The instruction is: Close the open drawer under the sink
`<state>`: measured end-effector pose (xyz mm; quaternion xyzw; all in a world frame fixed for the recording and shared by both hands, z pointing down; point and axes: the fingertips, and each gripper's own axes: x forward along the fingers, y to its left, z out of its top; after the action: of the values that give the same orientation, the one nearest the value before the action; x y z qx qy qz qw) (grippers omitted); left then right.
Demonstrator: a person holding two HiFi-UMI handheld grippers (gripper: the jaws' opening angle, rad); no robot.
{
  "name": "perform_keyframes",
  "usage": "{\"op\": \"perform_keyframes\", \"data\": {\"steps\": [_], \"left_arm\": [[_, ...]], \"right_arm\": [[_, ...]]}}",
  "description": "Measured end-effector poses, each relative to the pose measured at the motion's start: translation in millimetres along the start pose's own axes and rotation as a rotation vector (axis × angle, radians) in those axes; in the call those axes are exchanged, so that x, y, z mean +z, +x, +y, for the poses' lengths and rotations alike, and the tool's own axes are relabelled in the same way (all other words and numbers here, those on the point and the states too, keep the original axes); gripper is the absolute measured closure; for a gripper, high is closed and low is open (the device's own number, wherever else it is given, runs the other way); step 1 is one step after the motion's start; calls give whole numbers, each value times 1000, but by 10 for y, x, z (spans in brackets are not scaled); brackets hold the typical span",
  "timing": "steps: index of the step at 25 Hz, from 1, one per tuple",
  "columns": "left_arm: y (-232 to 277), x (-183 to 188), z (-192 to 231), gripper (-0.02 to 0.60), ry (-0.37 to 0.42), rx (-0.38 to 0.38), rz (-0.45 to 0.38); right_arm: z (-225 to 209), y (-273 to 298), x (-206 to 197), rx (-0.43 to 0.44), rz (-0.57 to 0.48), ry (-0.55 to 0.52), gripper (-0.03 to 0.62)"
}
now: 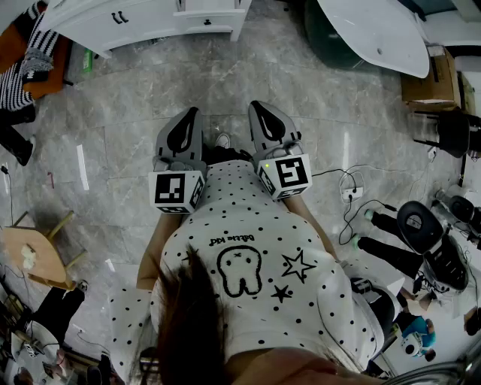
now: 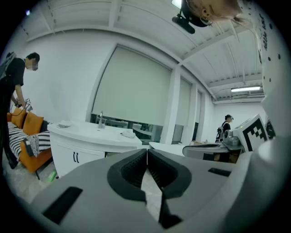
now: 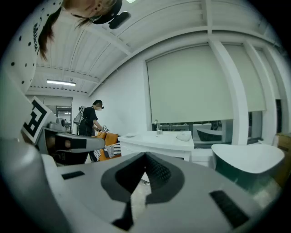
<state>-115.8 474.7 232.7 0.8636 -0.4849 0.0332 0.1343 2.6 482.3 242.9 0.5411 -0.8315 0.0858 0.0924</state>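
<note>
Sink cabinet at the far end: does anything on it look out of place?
Yes. One drawer juts out from the cabinet front, while the doors beside it sit flush, so it looks left open. Nothing else there seems askew or spilled.

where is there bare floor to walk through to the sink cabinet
Bare floor runs ahead to the cabinet, between the sofa and the tub. Crowded at right: cables, chairs. A wooden chair stands at left.
</note>
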Motion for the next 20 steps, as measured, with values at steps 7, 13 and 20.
{"op": "perform_keyframes", "data": {"steps": [7,13,20], "left_arm": [[10,0,19,569,-9,7,-4],[45,3,-60,569,-8,12,-7],[93,102,-29,569,55,5,-23]], "right_arm": [[-12,12,-2,2,1,-8,580],[-76,-23,-12,12,2,-11,580],[-105,-13,5,10,-16,-6,580]]}}
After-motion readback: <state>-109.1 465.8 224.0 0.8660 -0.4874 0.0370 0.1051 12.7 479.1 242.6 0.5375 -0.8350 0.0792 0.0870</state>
